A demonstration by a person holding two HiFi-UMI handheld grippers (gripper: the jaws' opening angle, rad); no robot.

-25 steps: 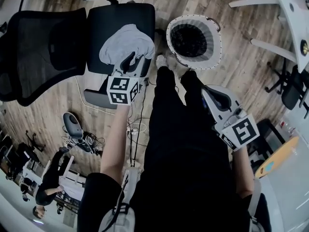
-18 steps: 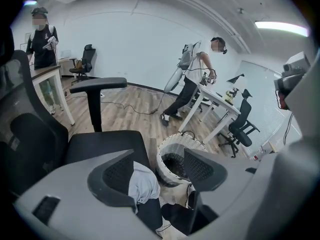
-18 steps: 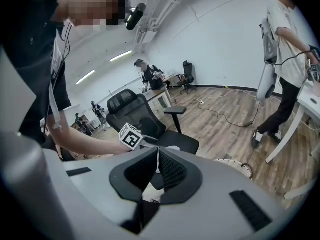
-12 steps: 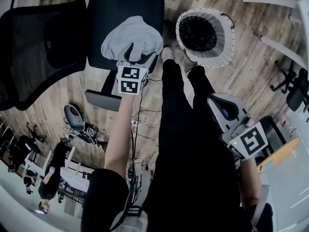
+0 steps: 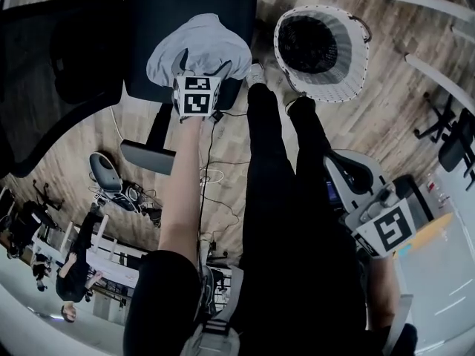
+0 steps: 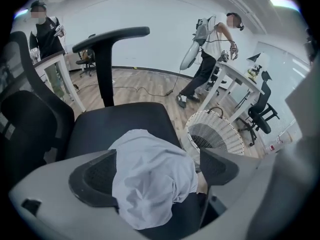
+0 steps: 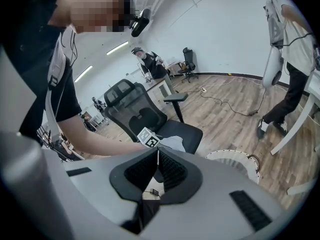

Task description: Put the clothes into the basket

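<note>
A pale grey garment (image 5: 199,47) lies crumpled in a loose heap on the black chair seat (image 5: 148,13), towards the seat's front edge. In the head view it sits at about 11 o'clock from the picture's middle. It is thin, soft cloth: likely light, limp and prone to sag and trail when lifted, with nothing fragile about it. The raised bunch in the middle of the heap looks like the best place to pinch, since several folds gathered there should come up together, where an edge would probably leave the rest dragging.

The left tongs (image 6: 156,171) point steeply down at the heap. Their jaws have just been opening and now stand wide apart, one on each side of the cloth, with the pads not yet pressing it. The right tongs (image 7: 158,164) have their jaws together with nothing between them, and hang back at the person's right side, well apart from the chair.

The white woven basket (image 5: 347,65) stands on the wooden floor at 3 o'clock from the garment, just beside the chair. Its dark inside appears empty.
</note>
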